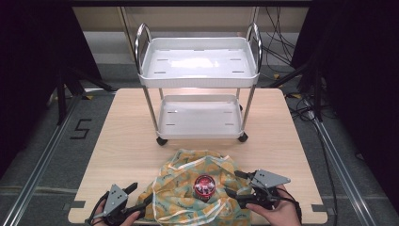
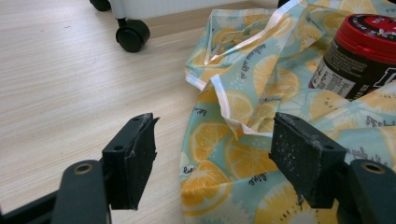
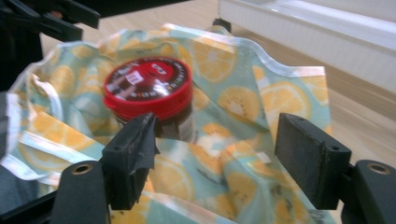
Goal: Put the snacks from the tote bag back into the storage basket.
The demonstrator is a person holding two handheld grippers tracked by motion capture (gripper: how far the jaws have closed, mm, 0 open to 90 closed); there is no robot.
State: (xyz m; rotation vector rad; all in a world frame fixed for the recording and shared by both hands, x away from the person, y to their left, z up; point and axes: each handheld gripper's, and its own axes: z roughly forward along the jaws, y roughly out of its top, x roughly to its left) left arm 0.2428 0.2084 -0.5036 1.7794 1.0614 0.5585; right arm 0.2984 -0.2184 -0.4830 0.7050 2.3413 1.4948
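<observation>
1. A crumpled pale-green fabric bag printed with yellow lemon slices and edged in white trim (image 1: 188, 190) lies on the near edge of the light wooden desk (image 1: 117, 141), its mouth spread wide.
2. Inside it stands a dark jar with a round red lid (image 1: 204, 186) — upright, the cloth bunched around its base. The lid has a dark centre with small red and white marks; a white-text label runs down the jar's side, too small to read.
3. Dark cursive script repeats across the fabric, too small and creased to make out.
4. The left tongs (image 2: 212, 158) are spread, the bag's near-left edge between the jaws, neither pad pressing it.
5. The right tongs (image 3: 215, 158) are spread too — above the cloth just beside the jar.
6. A white two-tier trolley with chrome rails and black castors (image 1: 197, 84) stands on the desk behind the bag.
</observation>
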